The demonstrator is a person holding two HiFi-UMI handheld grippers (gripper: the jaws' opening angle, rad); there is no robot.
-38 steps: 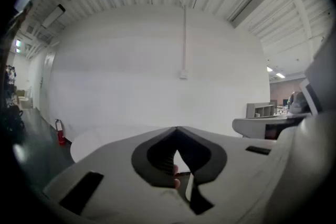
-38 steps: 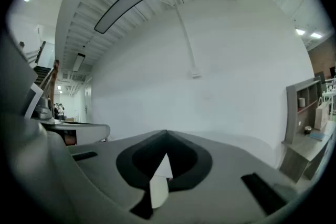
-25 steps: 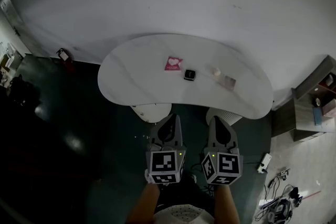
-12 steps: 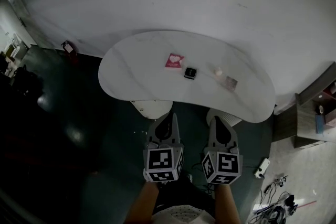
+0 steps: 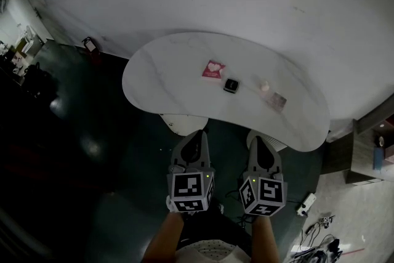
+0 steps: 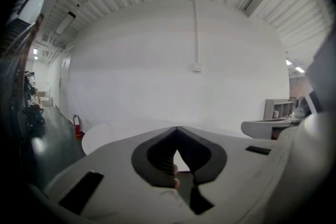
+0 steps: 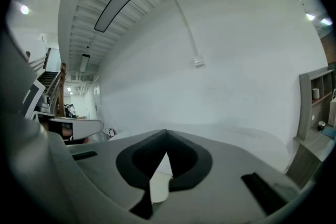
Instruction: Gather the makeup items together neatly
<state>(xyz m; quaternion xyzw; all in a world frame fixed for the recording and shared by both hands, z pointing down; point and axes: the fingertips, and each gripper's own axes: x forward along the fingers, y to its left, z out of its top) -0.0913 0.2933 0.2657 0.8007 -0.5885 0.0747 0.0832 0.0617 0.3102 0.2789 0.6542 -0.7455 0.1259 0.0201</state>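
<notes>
Four makeup items lie spread along the white curved table (image 5: 166,64): a pink packet (image 5: 213,69), a small black compact (image 5: 231,85), a tiny pale item (image 5: 265,87) and a flat pinkish palette (image 5: 278,100). My left gripper (image 5: 198,133) and right gripper (image 5: 259,137) hang side by side in front of the table's near edge, above the dark floor, well short of the items. Both are shut and hold nothing. In the left gripper view the left gripper (image 6: 177,128) has its jaws meeting at the tip. The right gripper (image 7: 167,132) looks the same in its own view.
A curved white wall stands behind the table. A red fire extinguisher (image 5: 91,46) sits on the floor at the far left. Two white table bases (image 5: 181,123) show under the near edge. A shelf unit (image 5: 375,145) and loose cables (image 5: 314,246) are at the right.
The table and its items have slid slightly rightward in the head view. Both grippers stay shut, side by side before the table's near edge.
</notes>
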